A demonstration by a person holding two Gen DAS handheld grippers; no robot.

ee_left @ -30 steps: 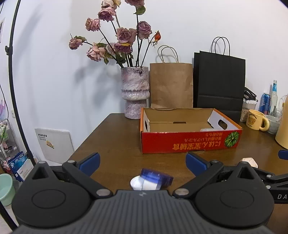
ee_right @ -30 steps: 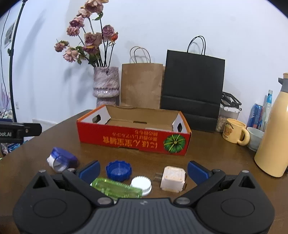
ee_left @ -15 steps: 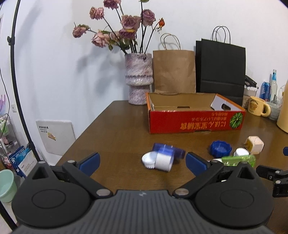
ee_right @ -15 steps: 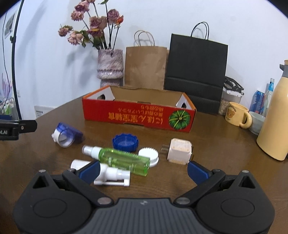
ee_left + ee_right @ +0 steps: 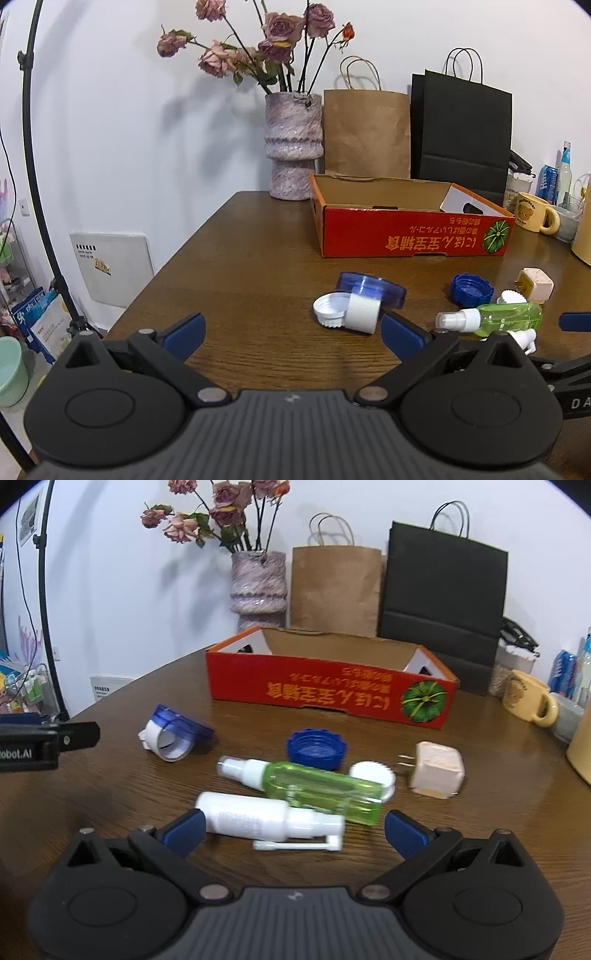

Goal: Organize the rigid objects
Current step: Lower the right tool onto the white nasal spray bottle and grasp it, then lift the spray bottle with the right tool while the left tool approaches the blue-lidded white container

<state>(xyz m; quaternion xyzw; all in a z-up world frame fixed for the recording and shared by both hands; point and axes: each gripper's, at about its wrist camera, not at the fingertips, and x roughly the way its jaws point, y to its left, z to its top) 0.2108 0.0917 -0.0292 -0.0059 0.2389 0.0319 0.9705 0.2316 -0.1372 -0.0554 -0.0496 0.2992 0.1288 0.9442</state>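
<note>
Here the red box [image 5: 328, 694] serves as landmark, standing open-topped toward the back of the bench [image 5: 480, 812]. Leftmost, in front of the box's left end, a blue-and-white cap cluster [image 5: 171, 733] lies tipped on its side. Right of it, in front of the box's middle, sits a blue lid [image 5: 314, 747]; a green spray bottle [image 5: 306, 784] lies on its side just before that lid, with a white bottle [image 5: 258, 818] nearer the camera, beside it. A white cap [image 5: 371, 773] touches the green bottle's far end, and a beige plug [image 5: 436, 771] rests before the box's right end. A yellow mug [image 5: 528, 698] stands right of the box. The left gripper [image 5: 291, 328] has its fingers wide, holding nothing; the right gripper [image 5: 293, 827] likewise has its fingers wide, either side of the white bottle.
</note>
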